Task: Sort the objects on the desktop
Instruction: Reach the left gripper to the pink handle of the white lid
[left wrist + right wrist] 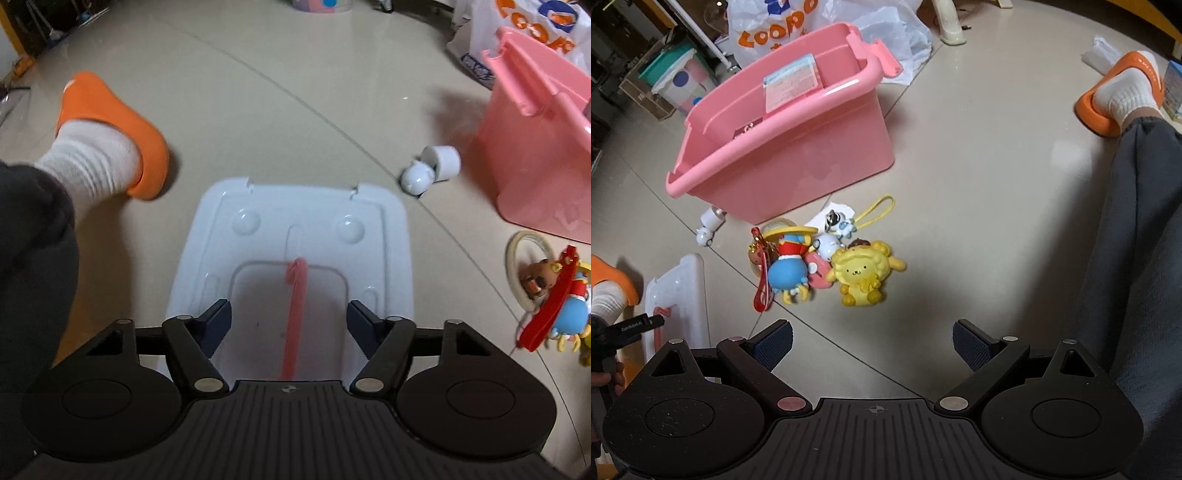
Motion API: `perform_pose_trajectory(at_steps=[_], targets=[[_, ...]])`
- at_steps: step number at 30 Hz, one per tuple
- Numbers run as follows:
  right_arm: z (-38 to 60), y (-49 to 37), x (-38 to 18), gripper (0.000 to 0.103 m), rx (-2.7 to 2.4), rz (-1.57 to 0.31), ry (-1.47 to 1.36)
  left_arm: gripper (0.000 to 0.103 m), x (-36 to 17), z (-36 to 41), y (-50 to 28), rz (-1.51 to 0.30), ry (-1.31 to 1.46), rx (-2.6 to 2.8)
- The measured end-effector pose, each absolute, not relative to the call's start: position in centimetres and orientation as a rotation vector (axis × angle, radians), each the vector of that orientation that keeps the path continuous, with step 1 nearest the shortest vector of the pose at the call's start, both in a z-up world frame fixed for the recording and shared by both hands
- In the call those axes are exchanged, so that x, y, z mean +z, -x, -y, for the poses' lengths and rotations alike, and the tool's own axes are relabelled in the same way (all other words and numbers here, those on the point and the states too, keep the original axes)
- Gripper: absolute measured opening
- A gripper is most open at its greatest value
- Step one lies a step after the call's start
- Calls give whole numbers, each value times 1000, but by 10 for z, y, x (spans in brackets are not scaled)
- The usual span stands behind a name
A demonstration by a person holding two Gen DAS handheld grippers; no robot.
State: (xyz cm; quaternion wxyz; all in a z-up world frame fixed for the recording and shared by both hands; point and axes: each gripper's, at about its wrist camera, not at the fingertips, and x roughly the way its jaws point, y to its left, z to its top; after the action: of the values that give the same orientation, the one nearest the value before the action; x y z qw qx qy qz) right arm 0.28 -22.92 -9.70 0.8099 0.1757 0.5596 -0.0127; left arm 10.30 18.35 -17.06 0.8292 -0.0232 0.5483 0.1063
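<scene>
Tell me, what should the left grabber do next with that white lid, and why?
Probably ease the left gripper down and close on the pink handle of the white lid. Its jaws stand open on either side of that handle, not touching it, and the lid lies flat on the floor away from the open pink bin.

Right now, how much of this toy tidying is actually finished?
Barely started, it seems. Done: the white lid is off and flat on the floor, so the pink bin stands open. In hand: nothing; the left claw hangs open over the lid's pink handle, the right claw is open and empty. Left: the yellow plush, blue doll and small white toy lie beside the bin.
</scene>
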Motion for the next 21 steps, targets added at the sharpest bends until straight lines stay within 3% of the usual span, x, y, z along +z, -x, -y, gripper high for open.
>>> perform_pose_trajectory(at_steps=[6,14,16,21], targets=[[225,-3,-103,92,-23,-1217,-371,49,-181,-191,-107,-1190,81,244],[225,-3,-105,92,-22,-1226,-376,32,-190,-206,-106,-1220,178,260],[226,-2,-105,92,-24,-1226,-378,18,-191,-208,-107,-1232,194,252],[227,-1,-106,92,-26,-1227,-385,11,-192,-208,-106,-1247,208,240]])
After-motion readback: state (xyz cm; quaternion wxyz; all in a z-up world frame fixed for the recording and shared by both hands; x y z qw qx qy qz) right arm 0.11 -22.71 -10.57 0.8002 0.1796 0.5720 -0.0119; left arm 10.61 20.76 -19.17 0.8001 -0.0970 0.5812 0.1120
